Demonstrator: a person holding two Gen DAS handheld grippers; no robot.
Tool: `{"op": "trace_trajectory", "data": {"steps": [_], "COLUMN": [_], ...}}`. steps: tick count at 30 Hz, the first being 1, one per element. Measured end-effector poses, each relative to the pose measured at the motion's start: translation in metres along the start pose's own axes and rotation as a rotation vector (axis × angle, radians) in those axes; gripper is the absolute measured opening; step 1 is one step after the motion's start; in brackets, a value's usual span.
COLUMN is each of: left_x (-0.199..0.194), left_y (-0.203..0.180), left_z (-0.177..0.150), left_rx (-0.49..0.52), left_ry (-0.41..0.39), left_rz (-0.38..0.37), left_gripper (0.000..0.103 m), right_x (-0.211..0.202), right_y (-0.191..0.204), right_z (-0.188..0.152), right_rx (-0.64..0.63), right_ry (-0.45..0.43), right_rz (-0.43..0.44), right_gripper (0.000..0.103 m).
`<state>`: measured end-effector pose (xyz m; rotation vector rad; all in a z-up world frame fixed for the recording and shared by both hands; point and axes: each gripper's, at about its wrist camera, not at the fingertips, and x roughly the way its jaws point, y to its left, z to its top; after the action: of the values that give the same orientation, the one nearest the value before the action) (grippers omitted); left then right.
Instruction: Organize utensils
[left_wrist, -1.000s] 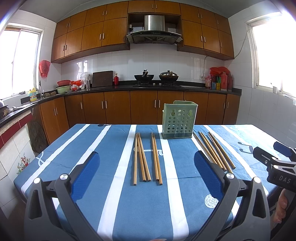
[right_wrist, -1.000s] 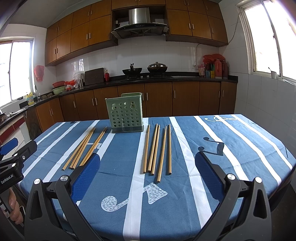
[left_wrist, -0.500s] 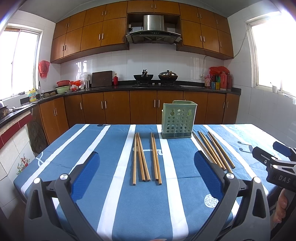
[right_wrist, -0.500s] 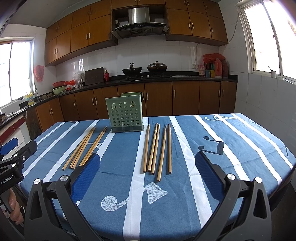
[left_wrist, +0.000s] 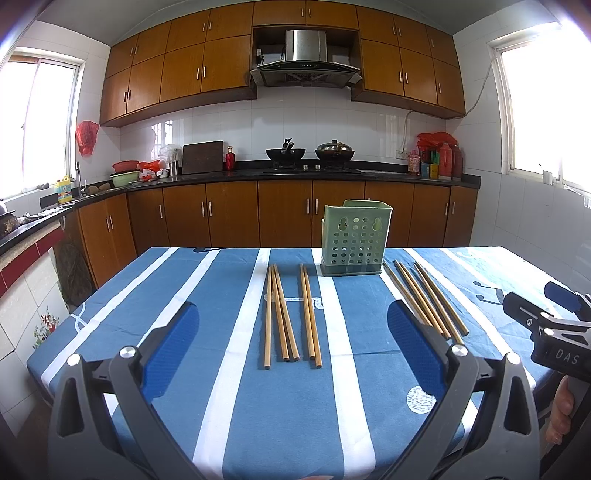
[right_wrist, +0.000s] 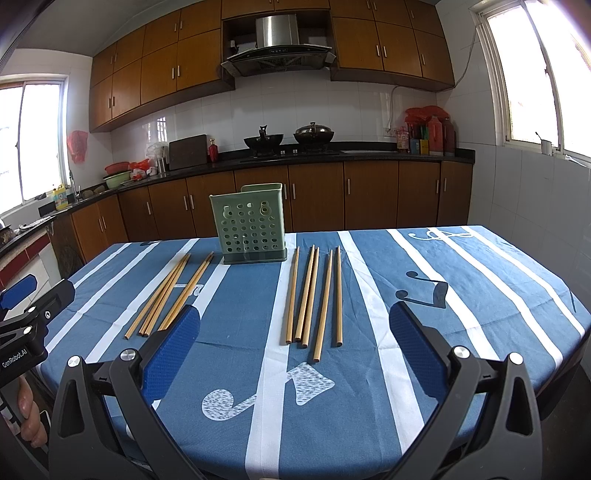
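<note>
Surface (left_wrist: 236, 435): table under a blue cloth with white stripes and white music-note prints.

Pale green perforated plastic utensil holder (left_wrist: 354, 239) stands upright near the far edge, roughly mid-width. Nothing visible above its rim; inside cannot be seen.

Left group of wooden chopsticks (left_wrist: 290, 314): five sticks lying flat, running lengthwise from just left of the holder toward the cameras, three close together and two a little to their right.

Right group of wooden chopsticks (right_wrist: 316, 295): five sticks lying flat just right of the holder, near parallel, the fourth reaching closest to the near edge.

Left gripper (left_wrist: 291, 339): black frame, blue-padded fingers (left_wrist: 171, 343) spread wide, holding nothing, hovering over the near edge with the left group between the pads in that view.

Right gripper (right_wrist: 293, 338): same build, fingers (right_wrist: 413, 343) spread wide, empty, above the near edge facing the right group.

Each gripper shows at the margin of the other's view.

Behind: brown kitchen cabinets (left_wrist: 229, 218), black counter, two pots on the stove.
</note>
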<state>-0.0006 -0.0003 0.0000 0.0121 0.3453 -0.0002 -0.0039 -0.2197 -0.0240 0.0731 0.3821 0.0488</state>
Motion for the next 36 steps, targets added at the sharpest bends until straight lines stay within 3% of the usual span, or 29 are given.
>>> {"op": "trace_trajectory", "data": {"steps": [29, 33, 36], "left_x": [0.003, 0.019, 0.035], "left_y": [-0.008, 0.005, 0.015], "left_z": [-0.004, -0.007, -0.01], "left_rx": [-0.004, -0.024, -0.055], "left_ry": [0.014, 0.071, 0.146], "left_rz": [0.0, 0.003, 0.015], "left_gripper": [0.099, 0.099, 0.099], "right_x": [0.009, 0.017, 0.04], "right_y": [0.0, -0.004, -0.023], "right_z": [-0.003, -0.003, -0.005], "right_rx": [0.0, 0.025, 0.091], "right_ry": [0.014, 0.057, 0.156], "right_rz": [-0.005, -0.02, -0.071], "right_gripper": [0.101, 0.101, 0.101]}}
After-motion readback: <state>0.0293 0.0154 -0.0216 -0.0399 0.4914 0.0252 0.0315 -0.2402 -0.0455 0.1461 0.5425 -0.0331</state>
